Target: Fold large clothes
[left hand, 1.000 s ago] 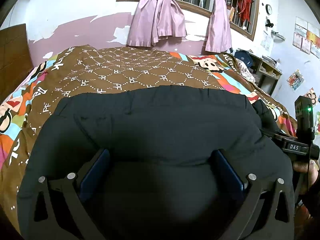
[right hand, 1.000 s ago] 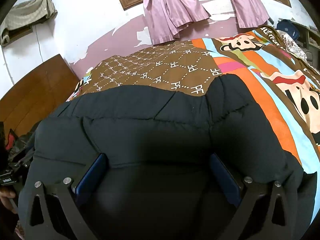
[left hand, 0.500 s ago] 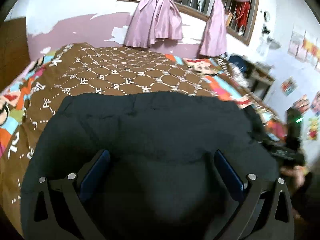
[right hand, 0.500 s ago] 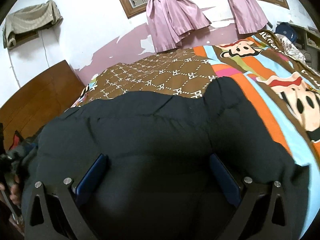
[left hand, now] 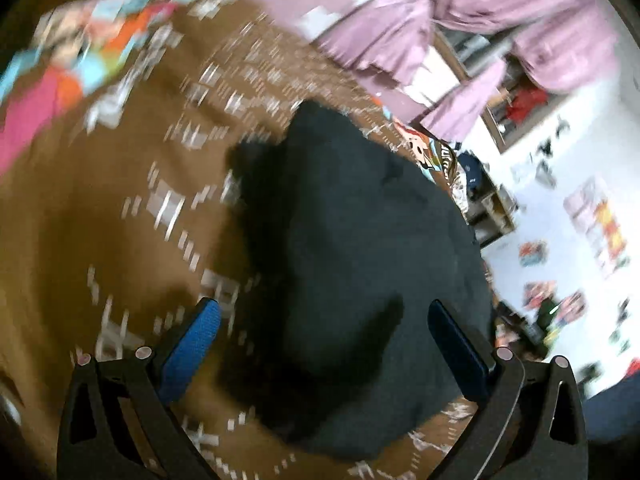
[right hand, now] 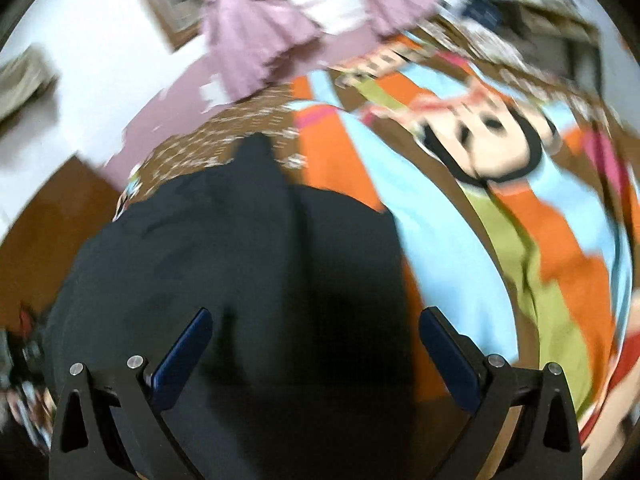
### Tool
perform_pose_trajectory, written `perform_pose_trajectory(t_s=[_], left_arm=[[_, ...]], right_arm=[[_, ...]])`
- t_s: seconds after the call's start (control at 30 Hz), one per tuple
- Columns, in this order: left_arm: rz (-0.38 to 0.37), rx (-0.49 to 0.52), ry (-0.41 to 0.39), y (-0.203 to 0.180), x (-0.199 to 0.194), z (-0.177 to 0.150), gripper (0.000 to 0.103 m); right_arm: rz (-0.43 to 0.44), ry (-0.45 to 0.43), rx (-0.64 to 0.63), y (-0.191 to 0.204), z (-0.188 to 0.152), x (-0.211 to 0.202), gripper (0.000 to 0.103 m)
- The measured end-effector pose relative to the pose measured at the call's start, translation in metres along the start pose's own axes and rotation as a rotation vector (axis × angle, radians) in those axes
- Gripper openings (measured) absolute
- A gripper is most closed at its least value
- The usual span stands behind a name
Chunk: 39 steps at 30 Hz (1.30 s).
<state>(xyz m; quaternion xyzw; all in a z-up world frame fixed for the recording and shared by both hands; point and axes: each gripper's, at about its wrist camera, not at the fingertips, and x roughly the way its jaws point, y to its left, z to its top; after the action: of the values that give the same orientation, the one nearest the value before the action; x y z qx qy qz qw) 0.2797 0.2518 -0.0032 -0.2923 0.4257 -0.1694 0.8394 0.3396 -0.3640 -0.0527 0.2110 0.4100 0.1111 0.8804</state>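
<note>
Fingers of left gripper [left hand: 324,344] and right gripper [right hand: 314,340] spread wide, holding nothing; dark garment [left hand: 360,248] mid-frame on bedspread [left hand: 100,208], bunched, folding seemingly unfinished

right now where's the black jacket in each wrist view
Left wrist: the black jacket fills the centre and lower right, on the brown bedspread, ahead of the open left gripper.
Right wrist: it fills the lower left and centre, ahead of the open right gripper.
Shared landmark: the knotted pink curtain at the top of both.
</note>
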Motion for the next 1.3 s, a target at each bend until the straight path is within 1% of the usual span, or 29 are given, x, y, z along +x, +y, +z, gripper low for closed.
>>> perform_pose_trajectory(t_s=[0.03,0.1,0.17,0.23,0.3,0.37,0.43,0.47,0.5,0.57,0.6,0.7,0.77,0.87,1.0,1.13,1.2,1.27,1.3], left_arm=[[0.004,-0.023,0.012,0.005,0.000,-0.001,0.102],[0.014,-0.021,0.046,0.004,0.003,-0.001,0.102],[0.012,0.012,0.062,-0.002,0.007,0.002,0.102],[0.025,0.049,0.079,-0.008,0.014,0.005,0.102],[0.045,0.079,0.110,-0.012,0.031,0.010,0.102],[0.009,0.083,0.113,-0.012,0.042,0.018,0.102],[-0.033,0.070,0.106,-0.010,0.049,0.026,0.102],[-0.060,0.073,0.107,-0.010,0.054,0.032,0.102],[-0.076,0.077,0.105,-0.008,0.058,0.037,0.102],[-0.117,0.085,0.107,-0.003,0.067,0.047,0.102],[-0.134,0.091,0.117,-0.001,0.071,0.051,0.102],[-0.178,0.101,0.142,0.007,0.078,0.055,0.102],[-0.198,0.092,0.171,0.010,0.084,0.060,0.102],[-0.196,0.076,0.204,0.010,0.087,0.070,0.102],[-0.199,0.075,0.219,0.008,0.088,0.076,0.102],[-0.177,0.073,0.220,0.007,0.087,0.080,0.102],[-0.173,0.077,0.209,0.007,0.086,0.075,0.102],[-0.179,0.081,0.208,0.011,0.085,0.074,0.102],[-0.183,0.080,0.205,0.012,0.084,0.073,0.101]], right_arm=[[0.010,0.011,0.033,-0.008,-0.001,0.004,0.103],[0.030,0.038,0.070,-0.021,-0.002,0.011,0.103],[0.058,0.064,0.097,-0.030,-0.003,0.019,0.103],[0.077,0.068,0.107,-0.034,-0.001,0.021,0.103],[0.097,0.081,0.097,-0.034,0.002,0.024,0.103],[0.121,0.094,0.082,-0.034,0.004,0.027,0.103],[0.169,0.106,0.055,-0.031,0.004,0.029,0.103],[0.214,0.124,0.028,-0.026,0.005,0.032,0.103],[0.240,0.145,0.008,-0.023,0.006,0.037,0.103],[0.266,0.173,-0.020,-0.018,0.005,0.043,0.103],[0.273,0.183,-0.021,-0.018,0.005,0.047,0.103],[0.296,0.185,0.032,-0.025,0.006,0.054,0.103],[0.292,0.181,0.036,-0.024,0.005,0.054,0.103],[0.281,0.179,0.031,-0.021,0.004,0.051,0.103],[0.282,0.170,0.026,-0.023,-0.002,0.044,0.103],[0.275,0.166,0.029,-0.017,0.002,0.048,0.102],[0.260,0.160,0.023,-0.013,0.001,0.046,0.098],[0.249,0.152,0.012,-0.009,0.000,0.042,0.086],[0.245,0.150,0.007,-0.006,-0.001,0.040,0.082]])
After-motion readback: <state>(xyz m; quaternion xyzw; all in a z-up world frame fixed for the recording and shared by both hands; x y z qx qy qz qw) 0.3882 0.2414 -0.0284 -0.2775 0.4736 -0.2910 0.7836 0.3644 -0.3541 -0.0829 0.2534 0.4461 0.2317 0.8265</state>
